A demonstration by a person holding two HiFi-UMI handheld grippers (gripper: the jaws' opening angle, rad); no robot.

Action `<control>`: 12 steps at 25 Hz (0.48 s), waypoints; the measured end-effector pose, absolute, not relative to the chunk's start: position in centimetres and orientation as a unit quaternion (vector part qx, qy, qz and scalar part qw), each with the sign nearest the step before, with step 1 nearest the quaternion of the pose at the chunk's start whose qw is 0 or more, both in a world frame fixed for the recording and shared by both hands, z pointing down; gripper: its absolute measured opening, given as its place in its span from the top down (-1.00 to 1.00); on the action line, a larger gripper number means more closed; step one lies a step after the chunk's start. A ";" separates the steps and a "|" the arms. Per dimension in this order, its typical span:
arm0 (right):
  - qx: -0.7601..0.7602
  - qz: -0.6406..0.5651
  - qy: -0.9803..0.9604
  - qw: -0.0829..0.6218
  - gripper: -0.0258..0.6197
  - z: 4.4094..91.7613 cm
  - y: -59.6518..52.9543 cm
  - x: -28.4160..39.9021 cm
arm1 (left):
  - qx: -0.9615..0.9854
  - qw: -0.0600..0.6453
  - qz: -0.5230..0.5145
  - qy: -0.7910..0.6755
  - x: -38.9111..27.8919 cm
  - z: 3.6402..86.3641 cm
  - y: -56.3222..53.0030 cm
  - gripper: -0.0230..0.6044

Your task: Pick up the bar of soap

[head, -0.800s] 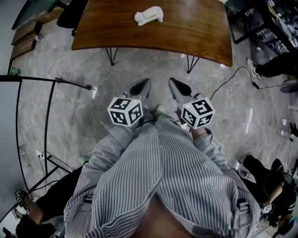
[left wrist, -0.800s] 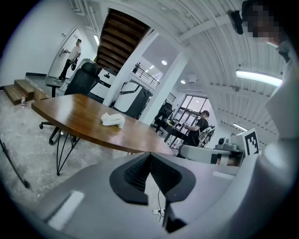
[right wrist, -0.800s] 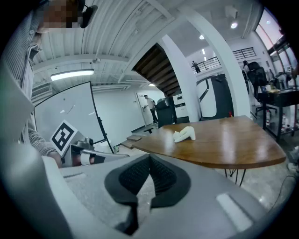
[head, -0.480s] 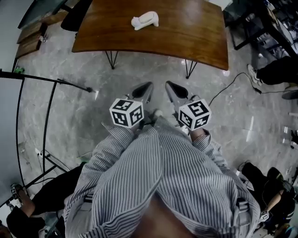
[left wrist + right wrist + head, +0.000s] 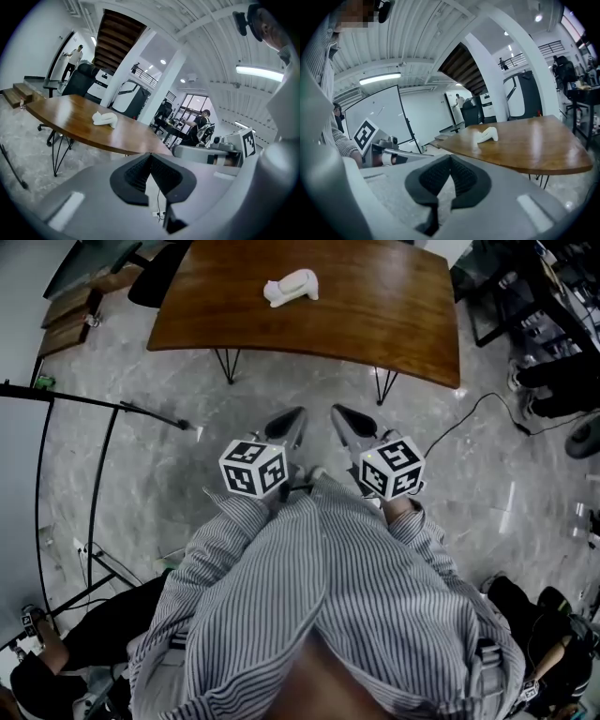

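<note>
A white soap bar (image 5: pixel 291 286) lies on the far part of a curved wooden table (image 5: pixel 394 315). It also shows as a small white lump (image 5: pixel 104 119) in the left gripper view and the same white bar (image 5: pixel 486 135) in the right gripper view. My left gripper (image 5: pixel 292 415) and right gripper (image 5: pixel 339 412) hang side by side over the floor, short of the table's near edge. Both have their jaws shut with nothing between them. Each is held close to the person's striped shirt.
The table stands on thin black hairpin legs (image 5: pixel 225 362). A black stand's arm (image 5: pixel 112 407) crosses the floor at left. A cable (image 5: pixel 469 409) trails over the marble floor at right. People sit low at both lower corners, and desks (image 5: pixel 544 296) crowd the right.
The view has shifted slightly, with the table and soap drifting a little left and down in the frame. Both grippers keep their pose, jaws shut.
</note>
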State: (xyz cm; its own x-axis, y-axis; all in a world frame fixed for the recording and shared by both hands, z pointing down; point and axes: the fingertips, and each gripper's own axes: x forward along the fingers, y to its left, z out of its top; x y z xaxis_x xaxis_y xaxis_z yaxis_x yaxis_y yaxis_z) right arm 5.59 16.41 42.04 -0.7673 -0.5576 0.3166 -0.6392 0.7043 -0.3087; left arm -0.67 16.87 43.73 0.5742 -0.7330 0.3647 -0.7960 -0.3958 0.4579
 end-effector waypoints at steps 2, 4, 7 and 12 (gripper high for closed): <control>0.317 0.206 -0.920 0.100 0.92 42.2 16.4 5.4 | 0.834 0.305 0.050 -0.457 -0.5 43.9 16.6 0.91; 0.305 0.214 -0.923 0.092 0.92 42.3 16.3 5.1 | 0.834 0.306 0.051 -0.456 -0.3 44.2 16.2 0.92; 0.295 0.226 -0.924 0.085 0.92 42.9 15.9 5.0 | 0.832 0.313 0.054 -0.454 0.1 45.1 16.1 0.92; 0.289 0.242 -0.922 0.092 0.92 43.9 14.8 4.9 | 0.840 0.317 0.054 -0.437 0.9 46.0 15.8 0.91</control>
State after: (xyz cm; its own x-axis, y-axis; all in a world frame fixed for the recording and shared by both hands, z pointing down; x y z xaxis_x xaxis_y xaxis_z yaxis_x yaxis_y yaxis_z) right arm 4.87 14.76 43.92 -0.8166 -0.4875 0.3089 -0.5764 0.7160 -0.3939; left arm 0.91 15.82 46.04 0.6119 -0.6998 0.3685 -0.7687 -0.4166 0.4853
